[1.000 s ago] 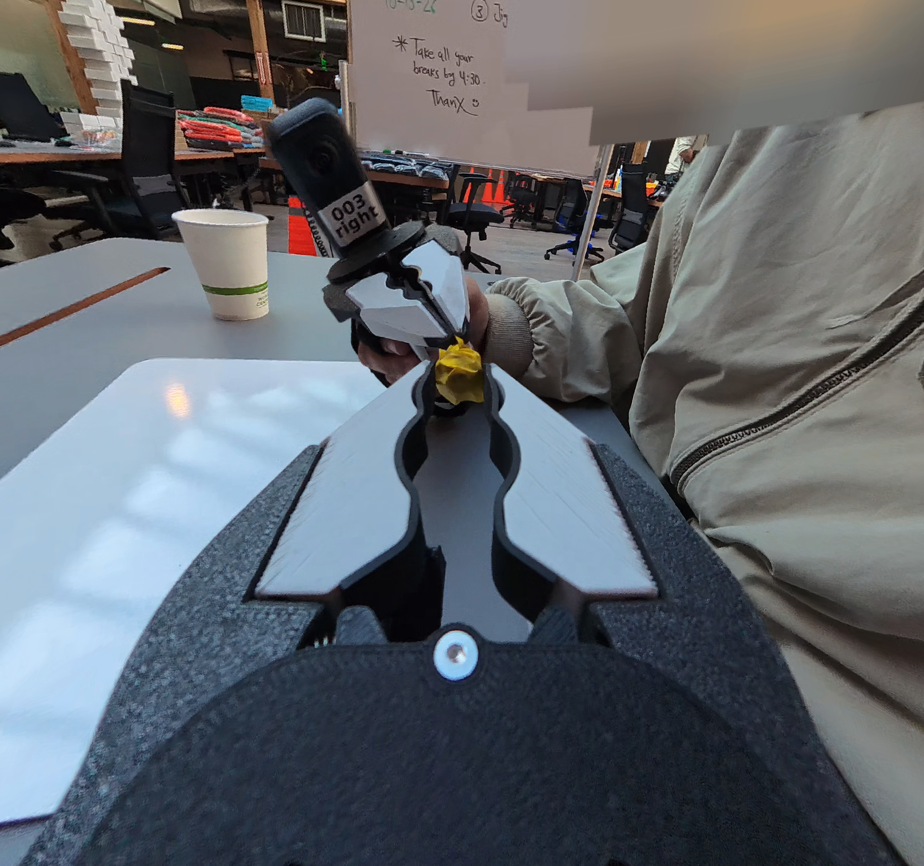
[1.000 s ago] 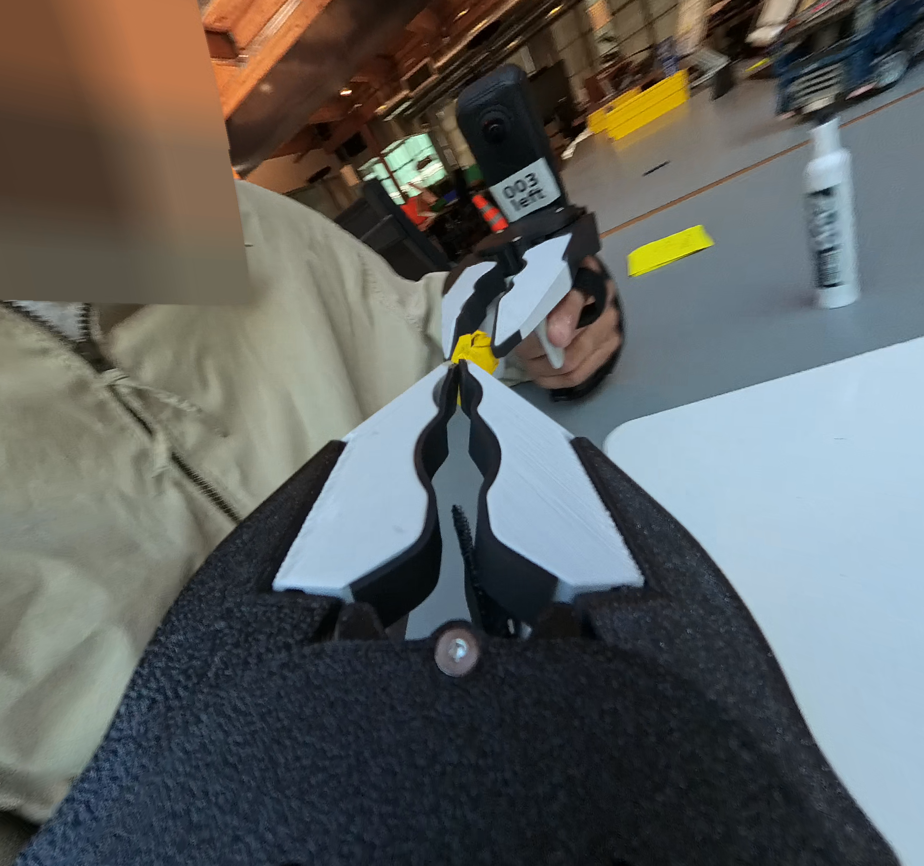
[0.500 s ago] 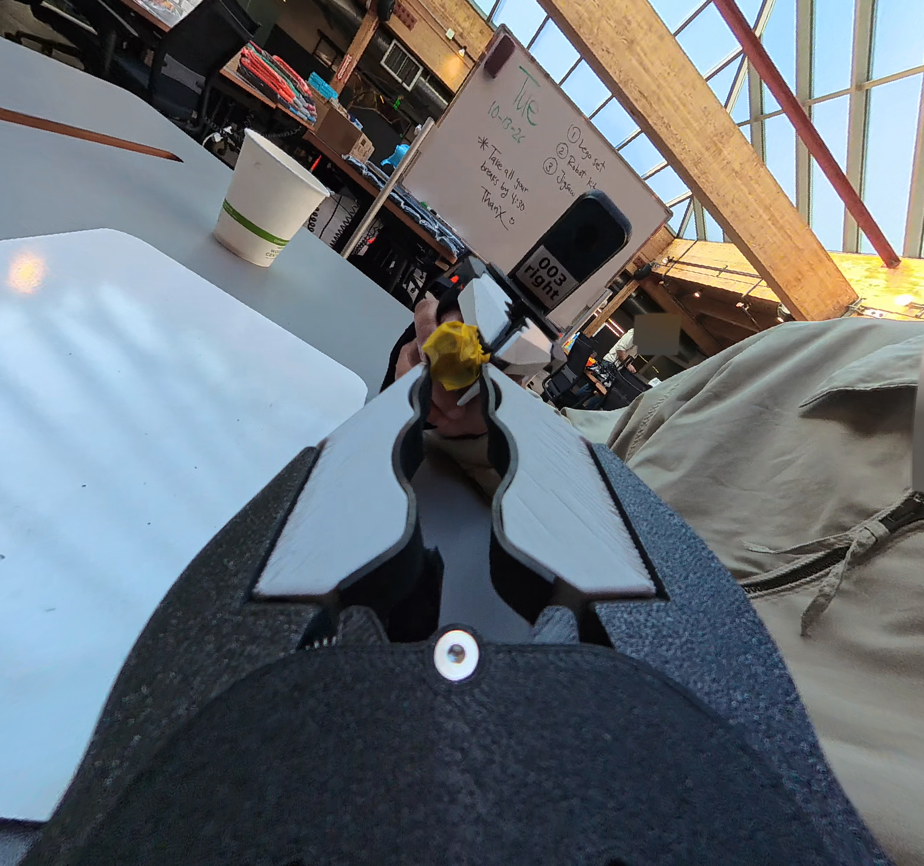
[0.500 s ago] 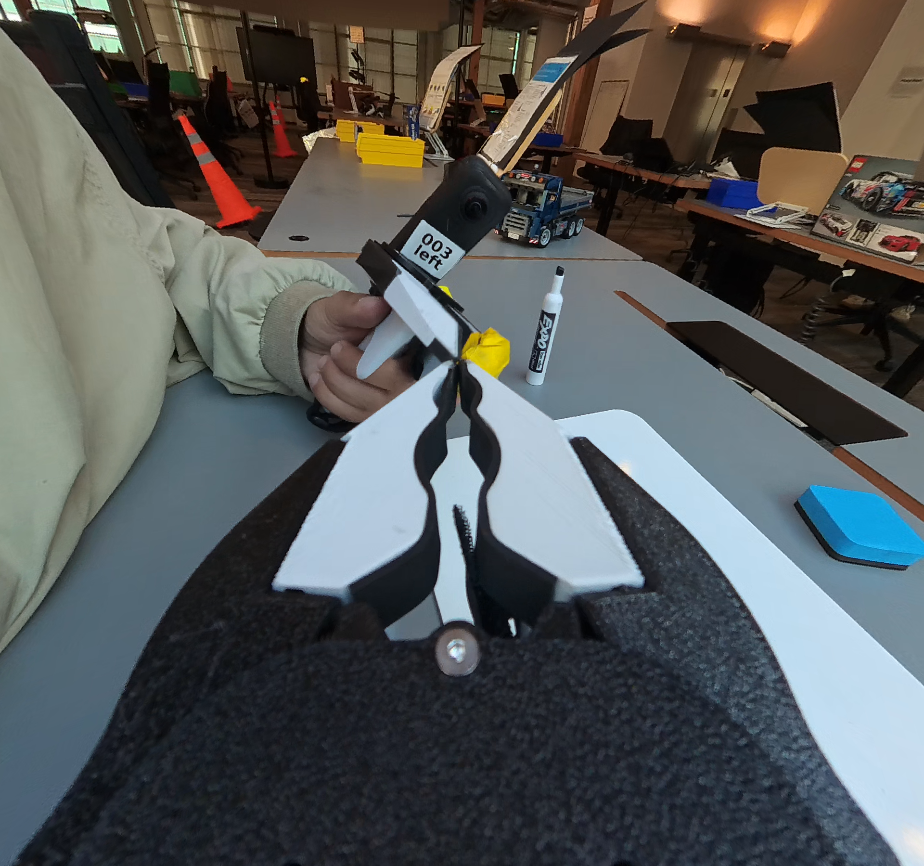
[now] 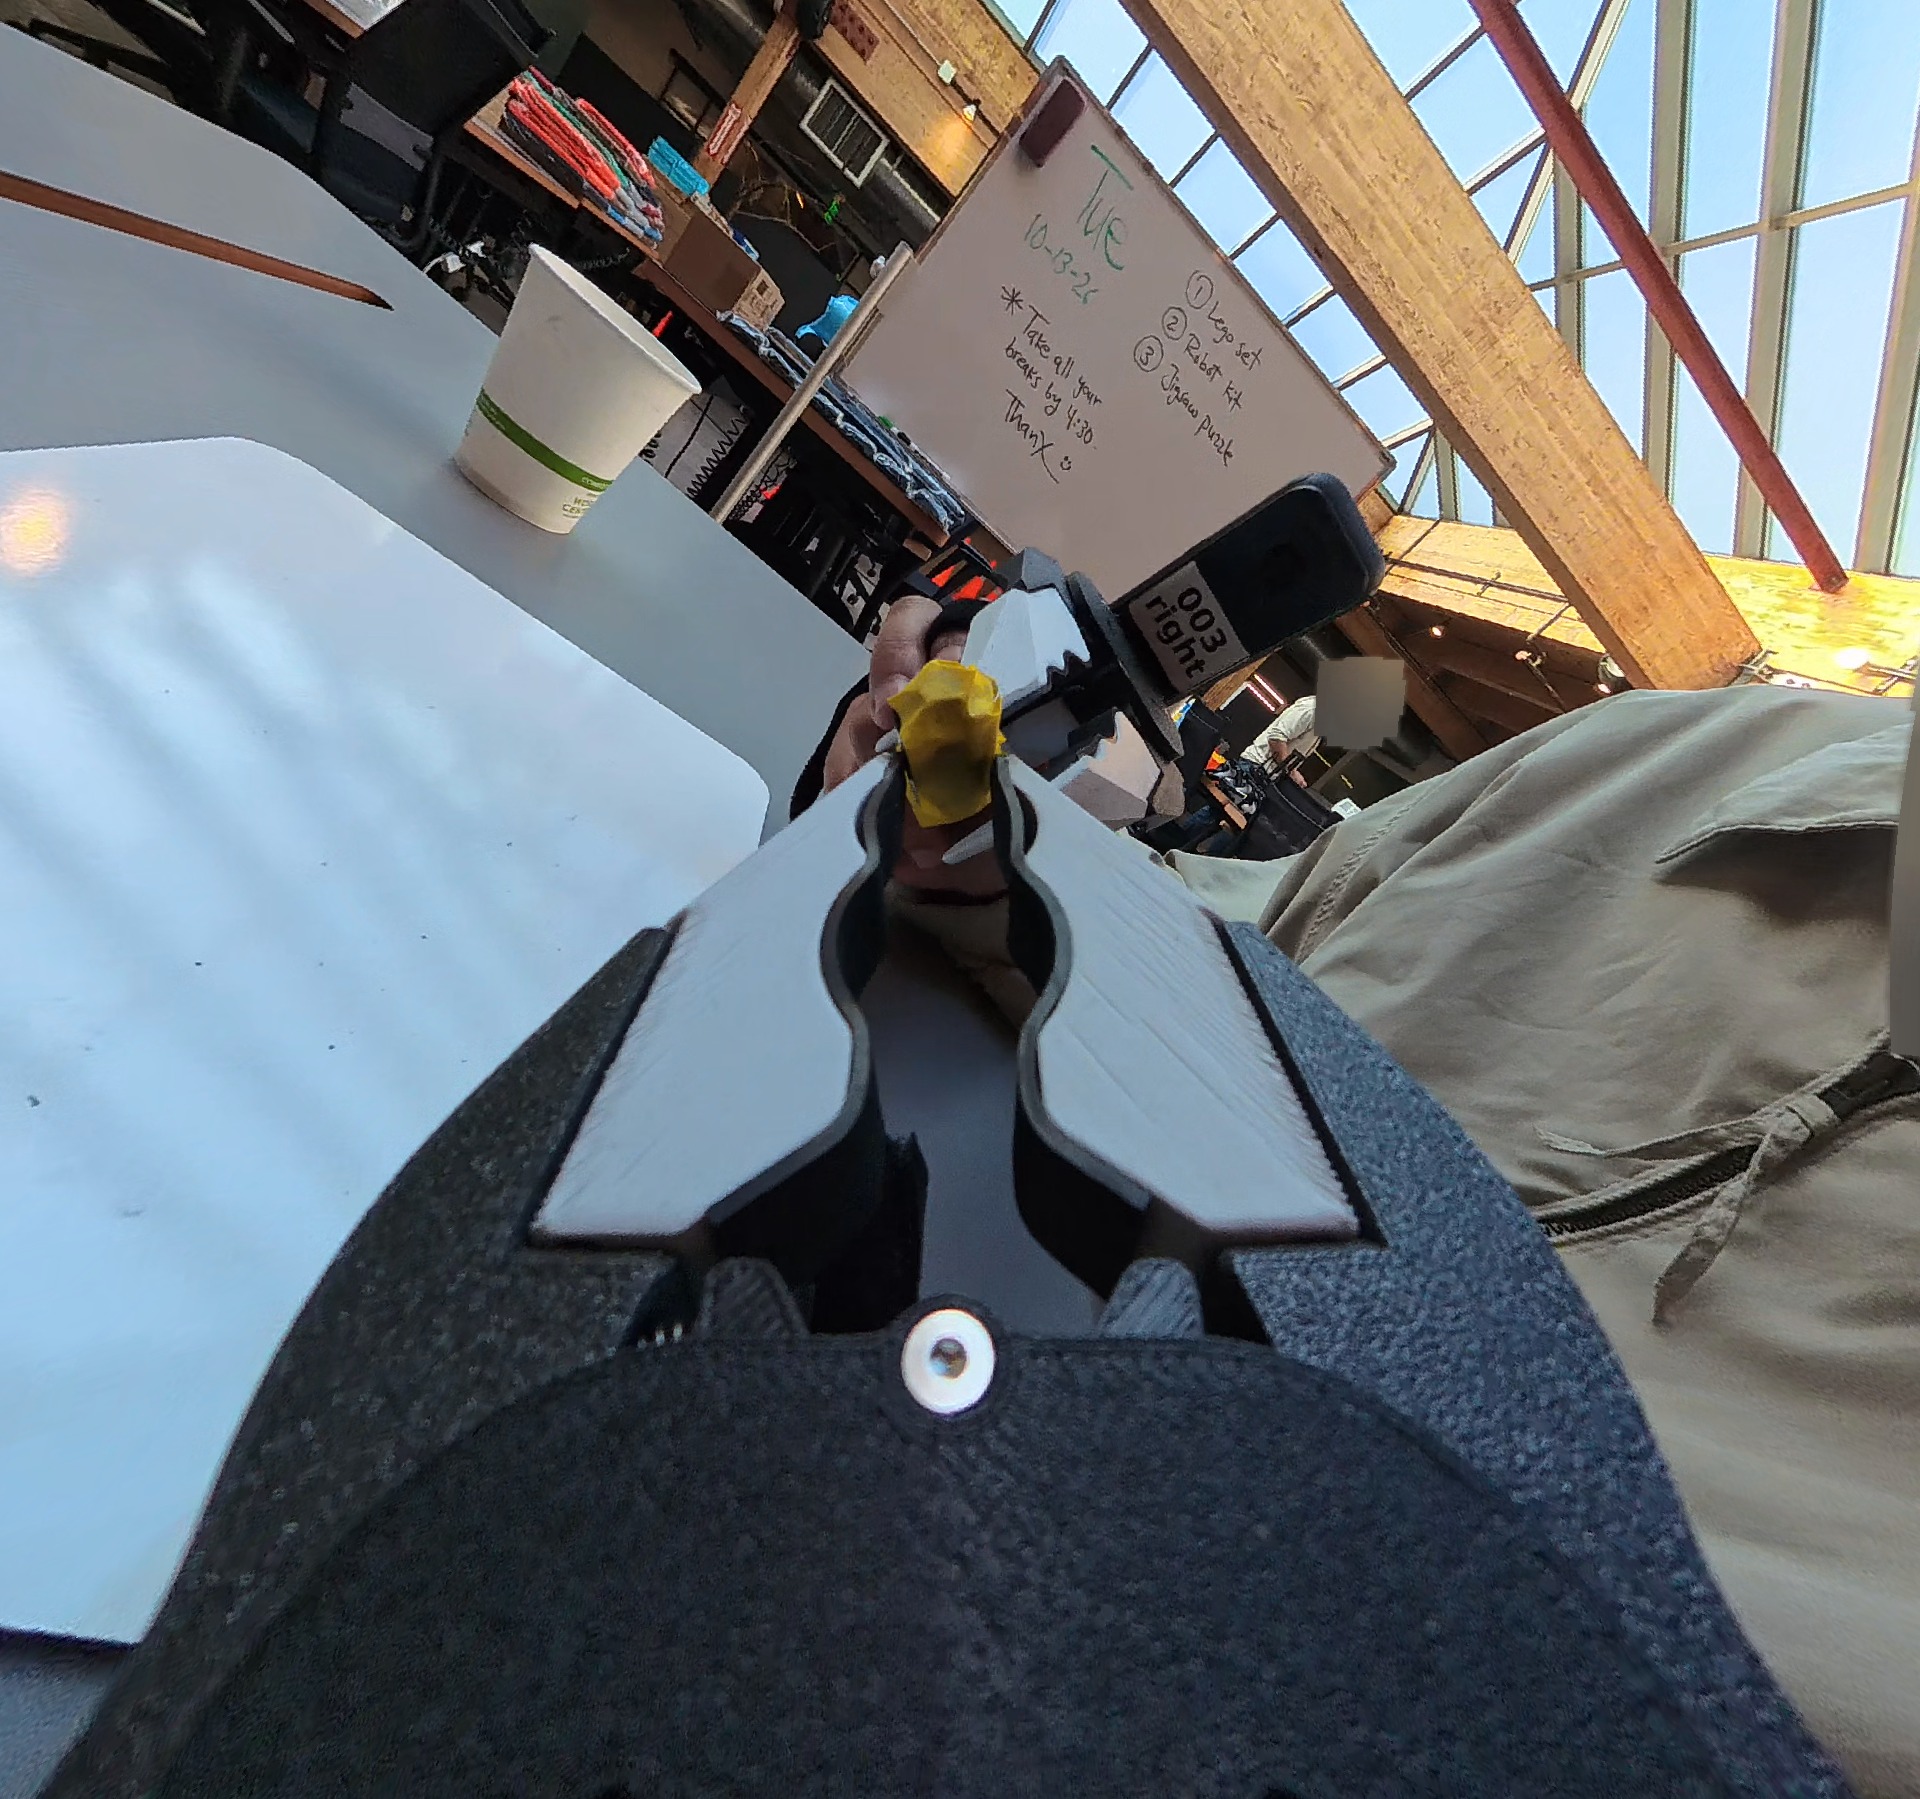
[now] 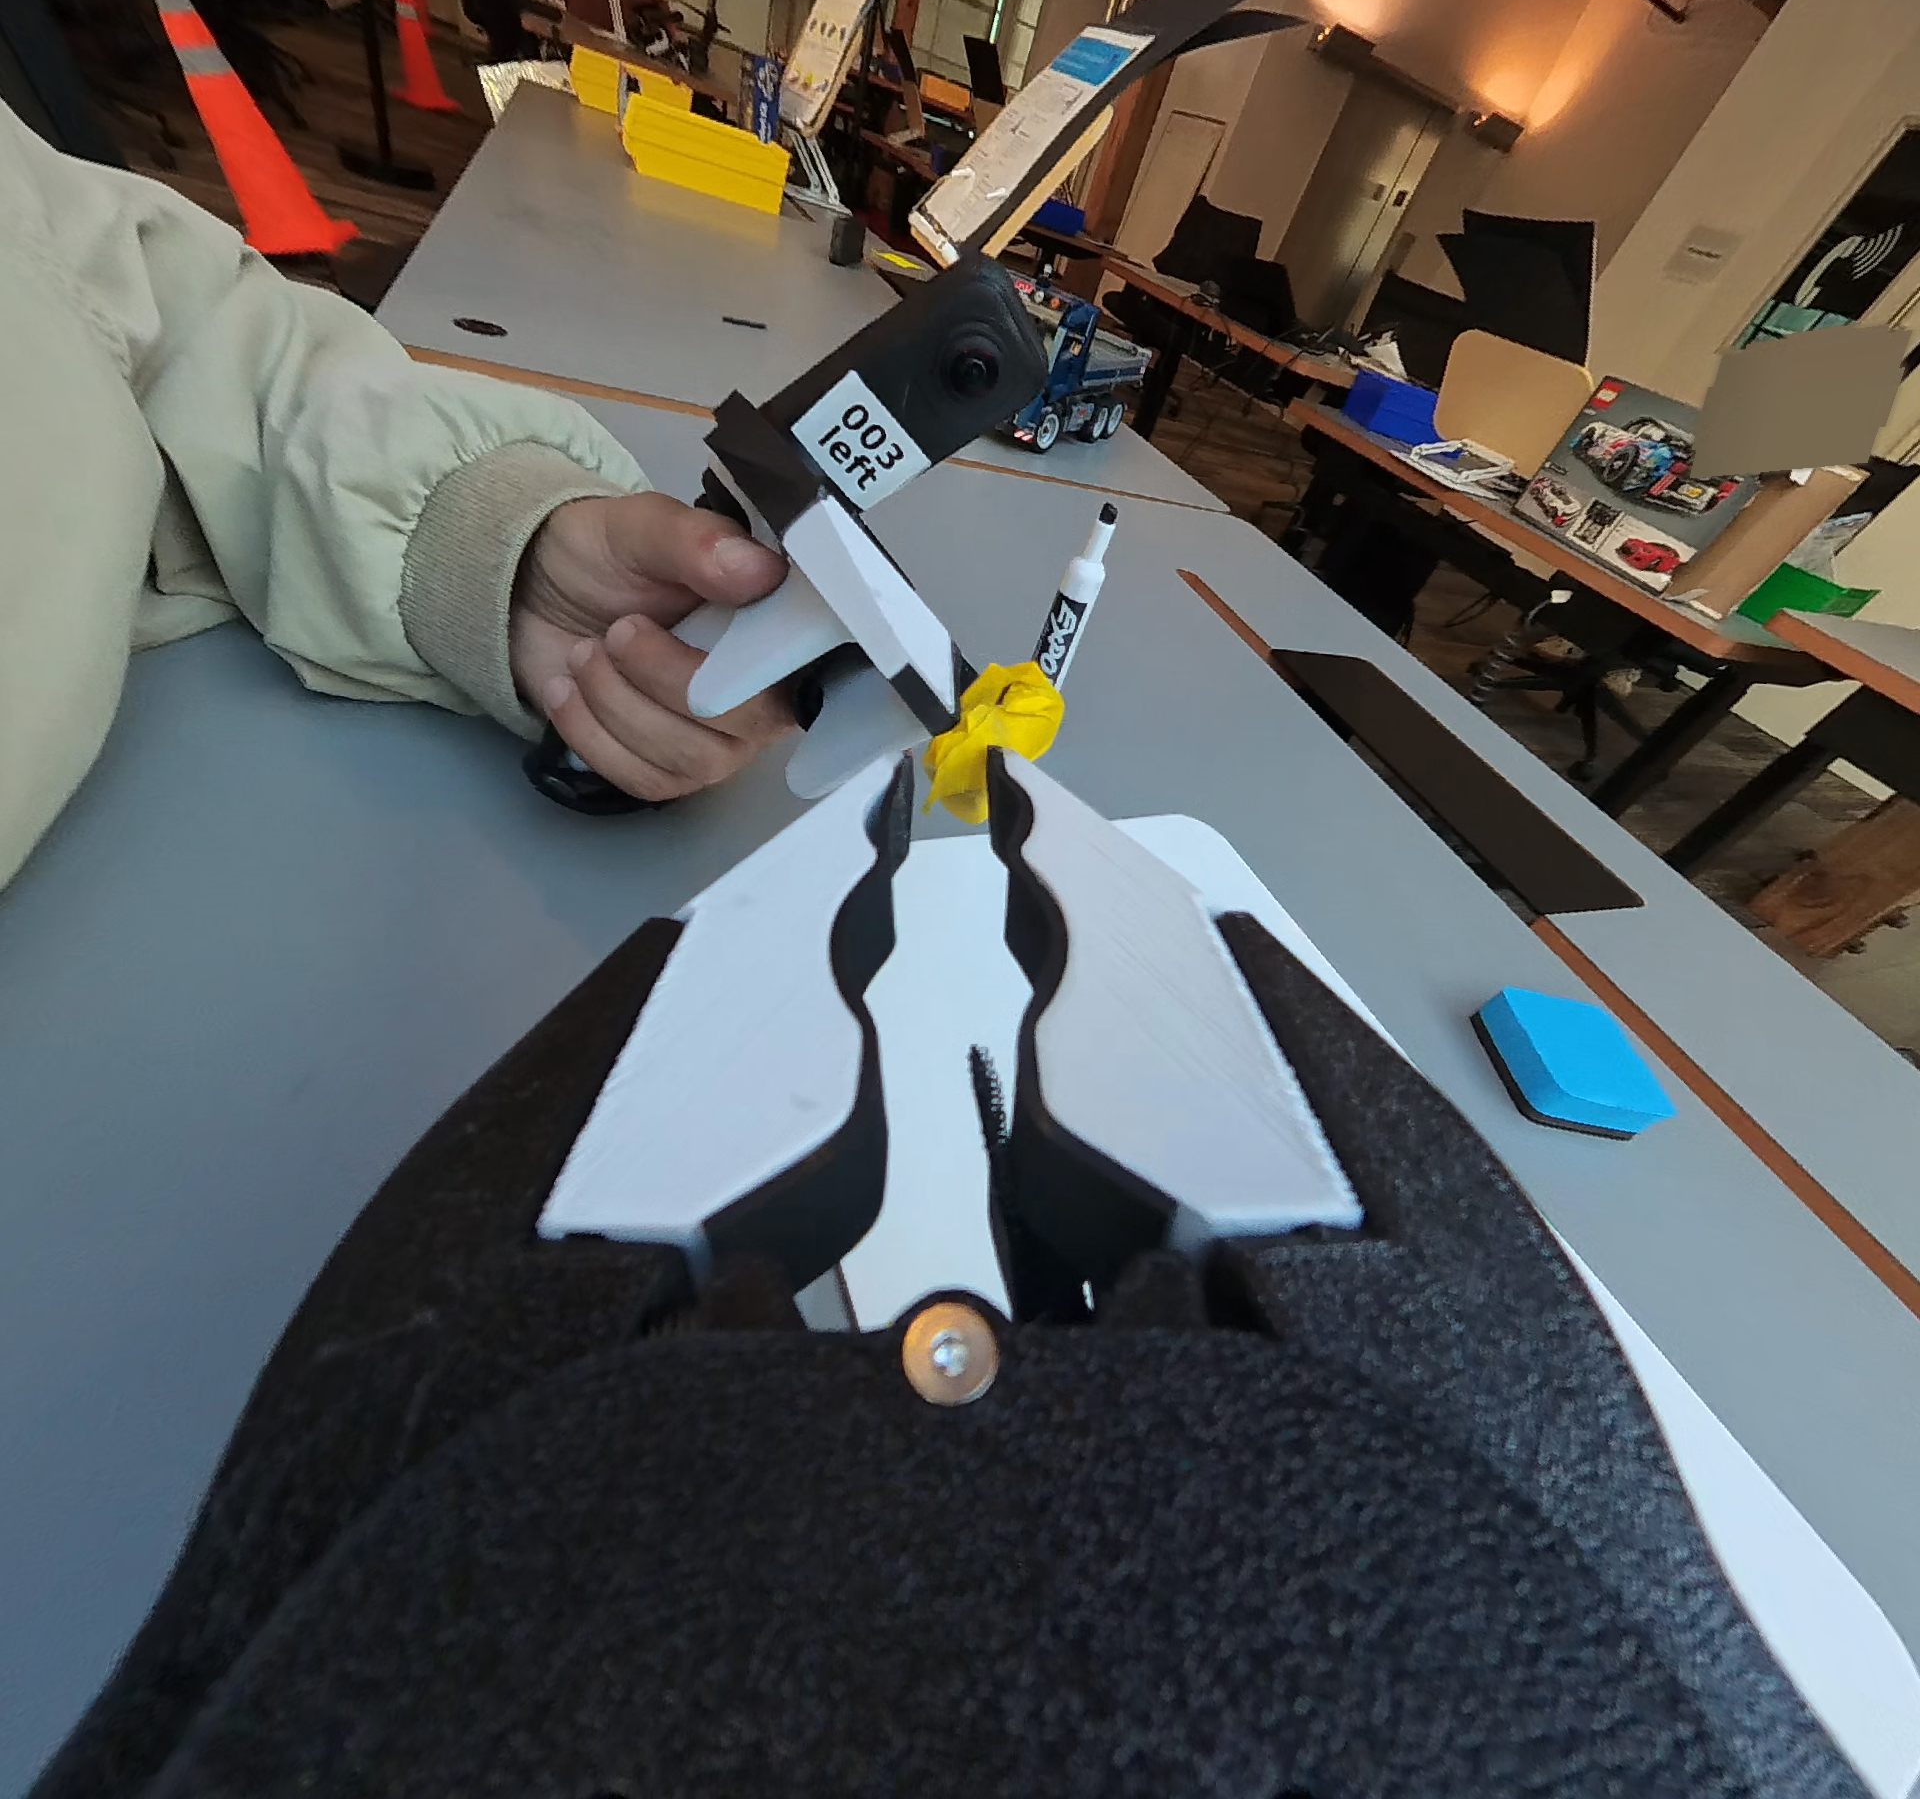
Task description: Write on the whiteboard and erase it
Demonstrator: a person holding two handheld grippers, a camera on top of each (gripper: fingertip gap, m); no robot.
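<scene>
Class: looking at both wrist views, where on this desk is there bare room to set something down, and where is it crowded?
Free: the white board below the paper cup; grey table between marker and blue eraser. Crowded: where both grippers meet at the yellow wad.

Left gripper (image 5: 943,781): fingers (image 5: 769,960) closed on a crumpled yellow wad (image 5: 943,747) at their tips. Right gripper (image 5: 1023,700) meets the wad from beyond the tips, a hand (image 5: 883,700) behind it. Left of the fingers: white board (image 5: 260,814) on grey tabletop (image 5: 208,326). Paper cup (image 5: 566,393) stands beyond the board, off to the left. Whiteboard (image 5: 1101,347) stands past the tips. Beige jacket (image 5: 1558,970) to the right.
</scene>
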